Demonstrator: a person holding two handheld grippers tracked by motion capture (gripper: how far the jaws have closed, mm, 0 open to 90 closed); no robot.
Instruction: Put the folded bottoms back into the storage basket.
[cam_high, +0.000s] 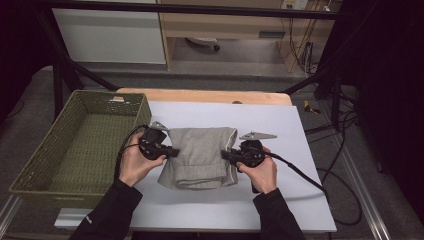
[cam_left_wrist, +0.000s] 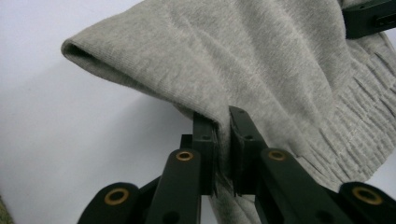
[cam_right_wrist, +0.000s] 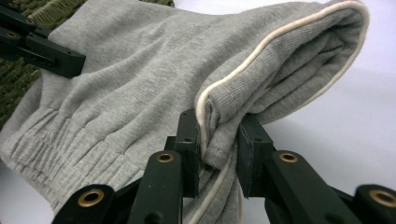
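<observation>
On the desk (cam_high: 280, 200) | your left gripper (cam_high: 172, 152) pinches folded grey garment (cam_high: 200, 155) | your right gripper (cam_high: 225, 155) pinches its opposite edge

No text, label, brand, number or sign can be read anywhere.

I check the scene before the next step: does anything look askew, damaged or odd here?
Nothing stands out. The folded grey garment lies on the white sheet, pinched at its sides by the left claw and right claw. The green basket stands upright beside it.
</observation>
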